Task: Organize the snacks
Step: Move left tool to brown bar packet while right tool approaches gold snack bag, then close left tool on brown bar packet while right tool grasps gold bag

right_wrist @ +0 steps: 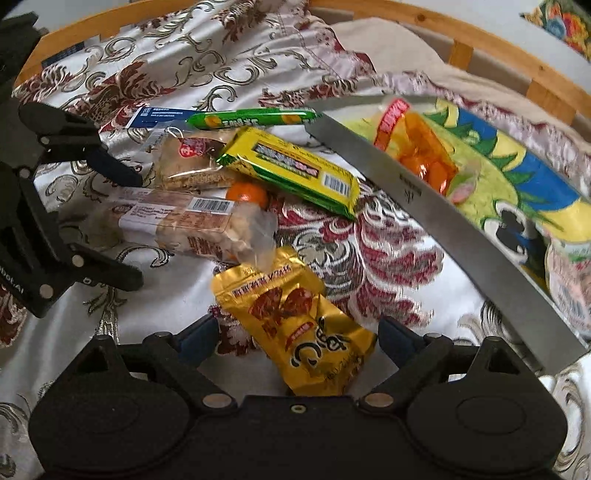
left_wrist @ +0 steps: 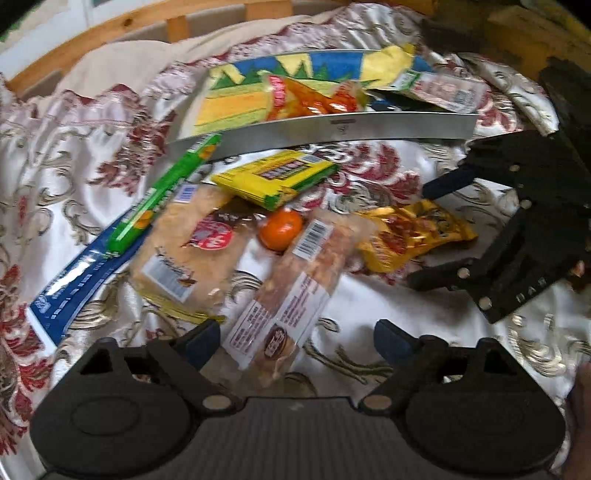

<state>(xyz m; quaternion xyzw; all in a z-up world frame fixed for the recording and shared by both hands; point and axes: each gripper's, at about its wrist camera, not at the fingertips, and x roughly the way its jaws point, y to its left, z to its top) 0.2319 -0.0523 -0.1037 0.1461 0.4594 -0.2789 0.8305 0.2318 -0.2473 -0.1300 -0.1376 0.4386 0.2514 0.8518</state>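
Observation:
Snacks lie on a patterned cloth. My left gripper [left_wrist: 295, 343] [right_wrist: 138, 230] is open, its jaws straddling a clear-wrapped nut bar [left_wrist: 291, 295] [right_wrist: 184, 225] without pressing it. My right gripper [right_wrist: 297, 339] [left_wrist: 417, 233] is open around a gold pouch [right_wrist: 303, 325] [left_wrist: 410, 232]; its pads do not squeeze it. A mandarin [left_wrist: 280, 229] [right_wrist: 245, 194], a yellow-green packet [left_wrist: 277, 177] [right_wrist: 295, 170], a tan biscuit pack [left_wrist: 184, 251] [right_wrist: 188, 162], a green stick [left_wrist: 162, 195] [right_wrist: 251, 118] and a blue packet [left_wrist: 70, 291] lie nearby.
A metal-rimmed tray [left_wrist: 332, 129] [right_wrist: 424, 206] with a colourful base holds an orange bag [left_wrist: 314, 98] [right_wrist: 417, 147] and a pale packet [left_wrist: 443, 88]. A wooden rail [left_wrist: 110, 29] [right_wrist: 461, 22] runs behind the cloth. Part of a hand [left_wrist: 583, 387] shows at the right edge.

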